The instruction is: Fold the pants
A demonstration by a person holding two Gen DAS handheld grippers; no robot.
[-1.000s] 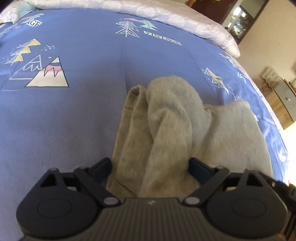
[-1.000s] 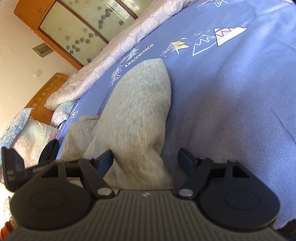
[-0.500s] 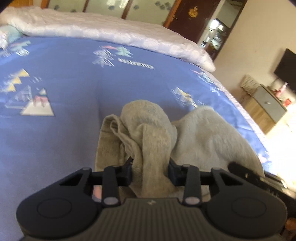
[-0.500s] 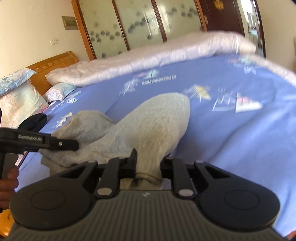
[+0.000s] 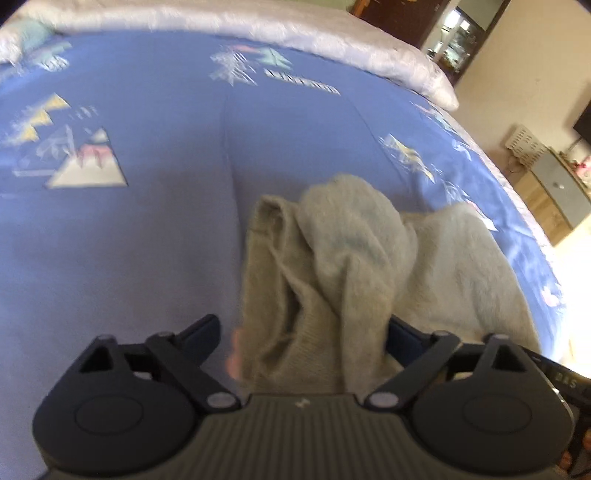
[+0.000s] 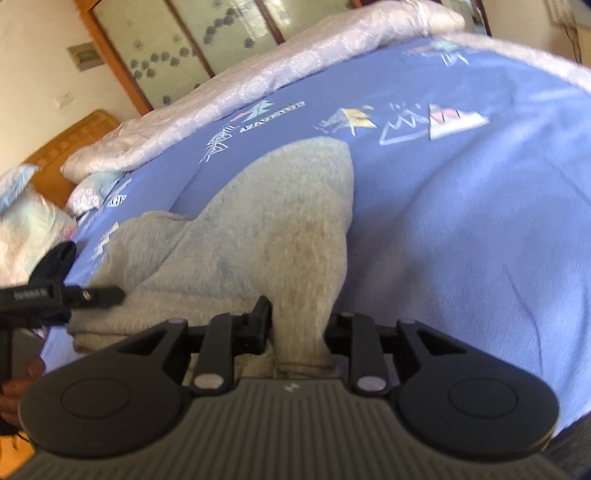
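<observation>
A wide bed (image 5: 147,240) fills the room, spread with a blue quilt (image 6: 461,229) printed with little mountains and trees, a pale bedspread (image 5: 258,26) bunched along its far edge. Near the front edge of the bed lie the pants (image 5: 351,266), grey and fleecy, heaped in soft folds, not lying flat; one leg (image 6: 295,206) stretches away across the quilt.

The left gripper (image 5: 301,332) hovers over the crumpled end of the pants. Its jaws are opening and stand wide, with a thick ridge of cloth rising between them; the fingers (image 5: 201,328) do not look pressed into it, so I judge it released. The right gripper (image 6: 297,325) sits at the near end of the leg. Its jaws are opening too, though they are still narrow, and the cloth between them looks pinched at the cuff, so it seems to be grasping the pants for the moment.

To my eye the fold is barely begun: the fabric is bunched, not squared. To do this step well, each gripper should take only one clean edge, cuff or waistband, not a handful of layers. Then both should draw apart so the leg lies smooth on the quilt before anything is doubled over. Thick fleece slips and springs back, so a firm bite matters.
</observation>
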